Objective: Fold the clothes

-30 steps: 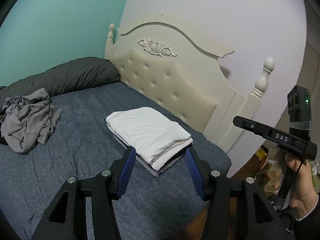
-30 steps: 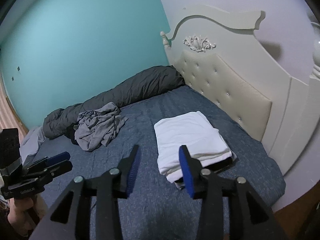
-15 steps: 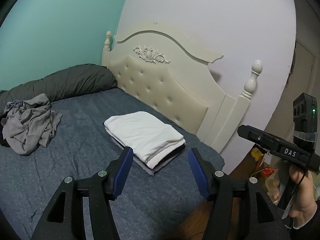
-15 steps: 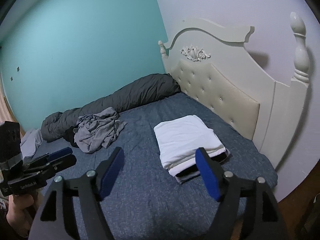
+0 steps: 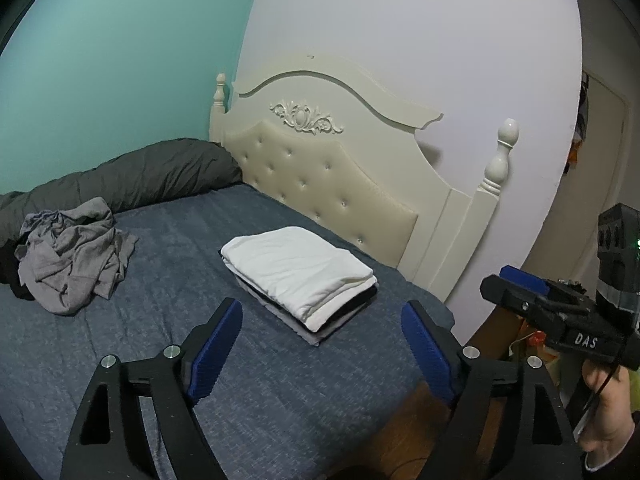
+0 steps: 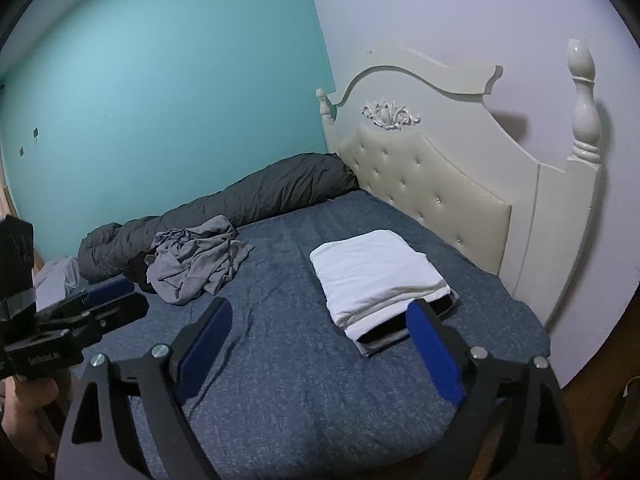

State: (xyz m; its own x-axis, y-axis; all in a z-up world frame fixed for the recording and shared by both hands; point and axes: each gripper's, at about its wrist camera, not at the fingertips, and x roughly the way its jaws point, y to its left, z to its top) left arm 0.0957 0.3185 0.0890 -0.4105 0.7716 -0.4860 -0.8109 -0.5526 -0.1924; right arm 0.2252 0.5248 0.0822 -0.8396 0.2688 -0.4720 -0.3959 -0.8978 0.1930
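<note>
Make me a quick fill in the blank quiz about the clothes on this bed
1. The top item of the folded stack is coloured ____.
2. The crumpled shirt is coloured ____.
3. The left gripper holds ____.
4. The stack lies nearer the ____ than the shirt does.

Missing words: white; grey; nothing; headboard
</note>
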